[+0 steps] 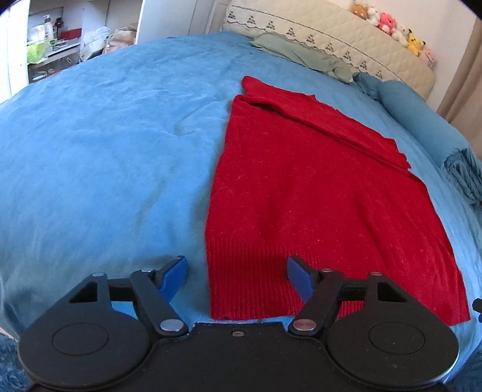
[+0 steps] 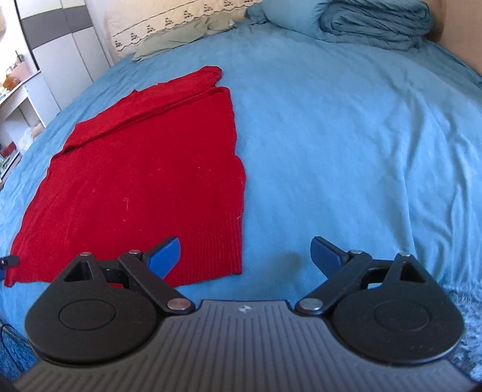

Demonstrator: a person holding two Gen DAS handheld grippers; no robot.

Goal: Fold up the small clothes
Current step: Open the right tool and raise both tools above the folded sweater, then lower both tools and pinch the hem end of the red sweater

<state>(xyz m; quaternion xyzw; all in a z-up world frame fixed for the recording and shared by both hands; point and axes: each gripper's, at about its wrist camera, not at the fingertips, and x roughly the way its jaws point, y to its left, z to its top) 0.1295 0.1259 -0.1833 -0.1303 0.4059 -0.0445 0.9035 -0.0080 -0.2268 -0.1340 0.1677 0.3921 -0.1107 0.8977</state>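
A red knitted sweater (image 1: 304, 193) lies flat on the blue bedspread (image 1: 99, 156), its sleeves folded in across the far end and its ribbed hem nearest me. My left gripper (image 1: 236, 273) is open and straddles the hem's left corner; the pads press on nothing. In the right wrist view the same sweater (image 2: 144, 175) lies to the left. My right gripper (image 2: 245, 256) is open over the hem's right corner, its left fingertip (image 2: 164, 256) above the ribbing and its right one above bare bedspread (image 2: 346, 150).
A cream quilted headboard (image 1: 331, 33) with plush toys (image 1: 394, 27) runs along the far side, with a green cloth (image 1: 301, 54) below it. Folded blue bedding (image 2: 373, 24) is piled at the far right. Shelves with clutter (image 1: 51, 39) stand at the far left.
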